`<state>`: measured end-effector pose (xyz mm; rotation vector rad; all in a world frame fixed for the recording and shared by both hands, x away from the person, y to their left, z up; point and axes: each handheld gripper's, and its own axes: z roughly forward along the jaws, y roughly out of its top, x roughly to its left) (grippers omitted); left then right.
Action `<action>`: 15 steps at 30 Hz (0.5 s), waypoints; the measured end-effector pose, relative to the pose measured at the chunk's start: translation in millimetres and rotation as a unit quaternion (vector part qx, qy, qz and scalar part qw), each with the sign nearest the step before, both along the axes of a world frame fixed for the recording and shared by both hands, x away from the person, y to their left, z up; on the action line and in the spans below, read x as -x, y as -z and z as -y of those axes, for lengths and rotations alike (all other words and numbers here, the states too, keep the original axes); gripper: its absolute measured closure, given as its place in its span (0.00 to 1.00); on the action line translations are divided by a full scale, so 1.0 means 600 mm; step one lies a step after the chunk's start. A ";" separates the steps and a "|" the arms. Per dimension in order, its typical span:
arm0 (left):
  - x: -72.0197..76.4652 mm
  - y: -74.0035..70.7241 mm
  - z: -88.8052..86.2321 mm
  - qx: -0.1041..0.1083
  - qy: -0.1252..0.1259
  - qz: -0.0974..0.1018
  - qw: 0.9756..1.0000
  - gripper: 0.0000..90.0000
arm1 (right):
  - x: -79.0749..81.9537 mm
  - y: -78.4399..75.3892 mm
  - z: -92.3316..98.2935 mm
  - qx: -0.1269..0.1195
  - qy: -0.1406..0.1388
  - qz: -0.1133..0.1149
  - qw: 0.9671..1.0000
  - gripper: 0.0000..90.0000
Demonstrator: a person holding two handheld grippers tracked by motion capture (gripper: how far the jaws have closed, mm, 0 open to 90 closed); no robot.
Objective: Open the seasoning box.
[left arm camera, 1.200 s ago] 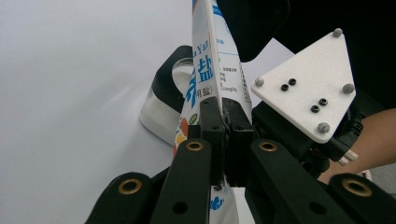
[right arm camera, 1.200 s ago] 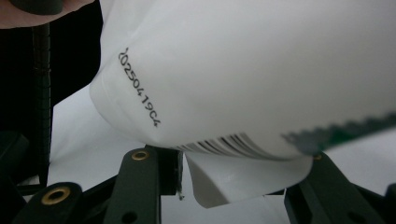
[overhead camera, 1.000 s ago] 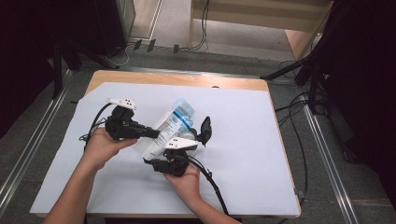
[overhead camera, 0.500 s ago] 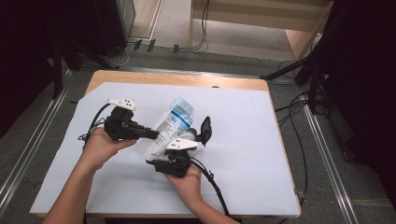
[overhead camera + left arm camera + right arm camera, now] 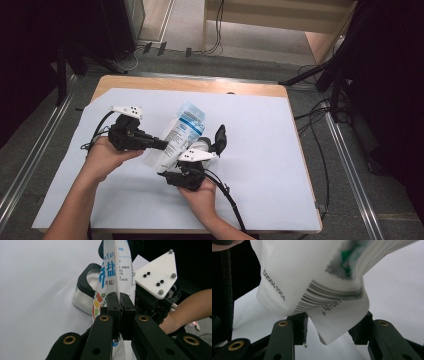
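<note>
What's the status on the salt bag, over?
Left gripper shut on salt bag, held above the table. Right gripper open, bag corner between its fingers. Glass jar just behind the bag.

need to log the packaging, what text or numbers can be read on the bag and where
"Yan" and a large blue "盐": front of the salt bag, left gripper view.
"(精盐)" below it: small, uncertain.
"6 97085": under the barcode, cut off at the bag's fold, right gripper view.
"20250419C": printed code near the bag's edge, last characters uncertain.
Fine print, left gripper view and high view: too small to read.
</note>
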<state>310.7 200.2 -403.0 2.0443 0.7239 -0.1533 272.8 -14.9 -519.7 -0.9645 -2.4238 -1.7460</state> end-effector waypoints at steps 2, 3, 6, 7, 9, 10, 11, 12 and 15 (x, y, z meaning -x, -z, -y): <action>0.003 -0.001 -0.002 0.002 0.000 0.002 1.000 1.00 | 0.001 -0.002 0.001 0.001 0.000 0.002 1.000 0.63; 0.005 -0.003 -0.005 0.001 0.002 0.002 1.000 1.00 | 0.001 -0.002 0.000 0.000 0.000 0.003 1.000 0.63; 0.009 -0.007 -0.012 0.002 0.004 0.007 1.000 0.99 | 0.001 -0.005 0.001 -0.004 0.000 0.002 1.000 0.63; 0.010 -0.008 -0.013 0.005 0.003 0.007 1.000 0.99 | 0.001 -0.007 0.001 -0.004 -0.001 0.004 1.000 0.63; 0.012 -0.010 -0.016 0.004 0.007 0.009 1.000 0.99 | 0.001 -0.009 0.001 -0.005 -0.001 0.005 1.000 0.63; 0.013 -0.011 -0.017 0.003 0.009 0.008 1.000 0.99 | 0.001 -0.010 0.000 -0.004 -0.003 0.005 1.000 0.63; 0.013 -0.012 -0.018 0.000 0.011 0.010 1.000 0.99 | 0.001 -0.011 0.000 -0.003 -0.005 0.004 1.000 0.63; 0.014 -0.013 -0.019 -0.002 0.010 0.009 1.000 0.99 | 0.001 -0.011 -0.001 -0.001 -0.006 0.003 1.000 0.63; 0.015 -0.014 -0.023 -0.003 0.017 0.010 1.000 0.99 | 0.000 -0.013 -0.003 0.001 -0.010 0.003 1.000 0.63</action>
